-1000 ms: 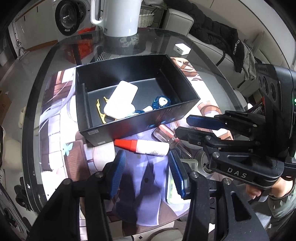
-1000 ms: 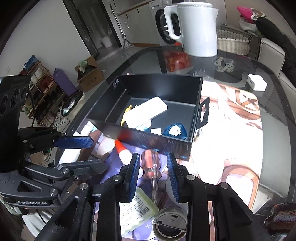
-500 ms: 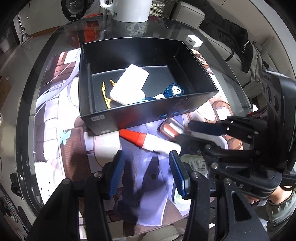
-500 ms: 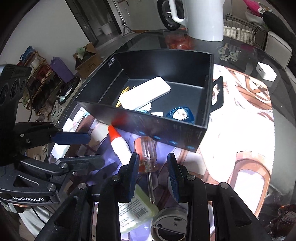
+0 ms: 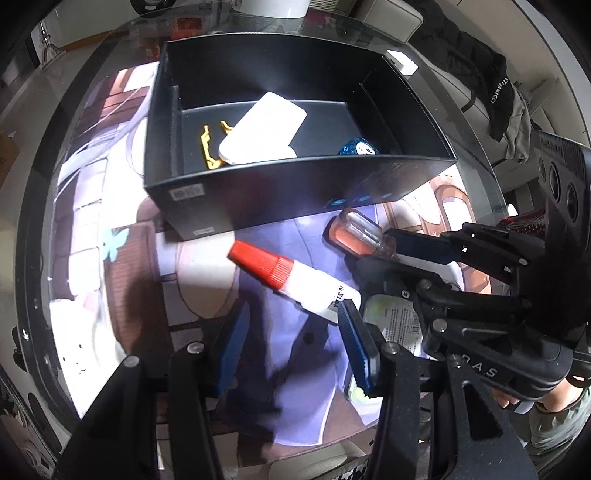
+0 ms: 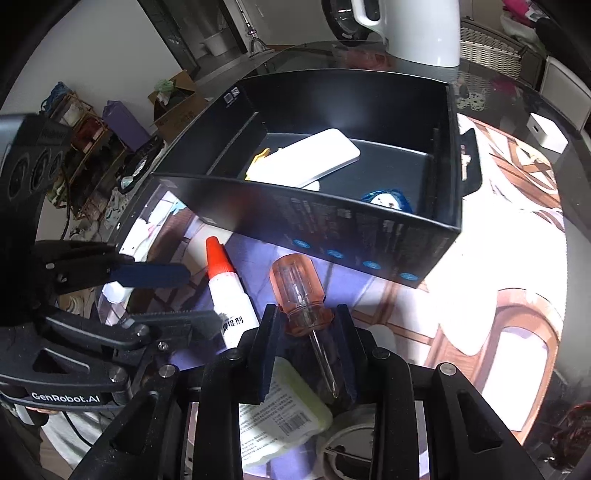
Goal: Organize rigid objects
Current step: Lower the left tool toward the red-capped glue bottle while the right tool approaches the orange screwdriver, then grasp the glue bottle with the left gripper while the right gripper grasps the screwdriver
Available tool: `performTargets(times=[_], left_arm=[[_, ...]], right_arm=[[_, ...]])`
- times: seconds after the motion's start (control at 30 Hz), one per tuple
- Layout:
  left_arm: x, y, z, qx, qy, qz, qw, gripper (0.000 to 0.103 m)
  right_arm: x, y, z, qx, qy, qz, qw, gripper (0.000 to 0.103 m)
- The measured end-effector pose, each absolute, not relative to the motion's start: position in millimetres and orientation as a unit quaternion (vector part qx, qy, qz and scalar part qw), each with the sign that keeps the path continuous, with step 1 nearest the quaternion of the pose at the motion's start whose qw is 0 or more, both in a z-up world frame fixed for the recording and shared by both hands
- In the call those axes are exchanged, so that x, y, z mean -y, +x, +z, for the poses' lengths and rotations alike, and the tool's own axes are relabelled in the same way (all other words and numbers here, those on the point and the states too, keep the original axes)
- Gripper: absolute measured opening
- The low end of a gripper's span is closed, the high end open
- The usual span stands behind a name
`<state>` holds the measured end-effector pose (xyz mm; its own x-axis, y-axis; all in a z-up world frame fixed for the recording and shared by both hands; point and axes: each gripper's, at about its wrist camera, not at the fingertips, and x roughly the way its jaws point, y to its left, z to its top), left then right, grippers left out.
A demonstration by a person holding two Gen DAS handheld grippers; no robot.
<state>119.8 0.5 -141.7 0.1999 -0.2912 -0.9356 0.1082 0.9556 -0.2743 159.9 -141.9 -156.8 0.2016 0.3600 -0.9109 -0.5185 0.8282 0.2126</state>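
Right gripper [image 6: 306, 325] jaws close around screwdriver [image 6: 297, 291] handle, contact unclear; left gripper [image 5: 291, 332] open, glue tube [image 5: 295, 280] at its right fingertip

A round glass table [image 5: 476, 155] carries a black box [image 5: 295, 188], glue bottle [image 5: 295, 280], screwdriver [image 6: 301, 295] and white kettle [image 6: 424, 29].

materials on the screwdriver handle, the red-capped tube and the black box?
Screwdriver: handle looks like clear orange plastic, since the shaft shows through it; the shaft looks like bare metal. Red-capped tube: probably white plastic, matte, with a ribbed red plastic cap. Black box: likely printed cardboard, thin flat walls with a satin sheen and stickers.
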Motion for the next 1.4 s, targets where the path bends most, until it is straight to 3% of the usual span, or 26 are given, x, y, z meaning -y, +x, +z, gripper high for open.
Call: performTargets(times=[0.47, 1.4], left_arm=[[13.2, 135.4, -146.2, -0.626, -0.097, -0.129, 0.763, 0.050], [35.5, 139.8, -147.6, -0.620, -0.047, -0.113, 0.775, 0.051]], right_arm=[[156.0, 167.5, -157.8, -0.567, -0.068, 0.268, 0.776, 0.031], [183.4, 168.1, -142.2, -0.561, -0.043, 0.256, 0.786, 0.031]])
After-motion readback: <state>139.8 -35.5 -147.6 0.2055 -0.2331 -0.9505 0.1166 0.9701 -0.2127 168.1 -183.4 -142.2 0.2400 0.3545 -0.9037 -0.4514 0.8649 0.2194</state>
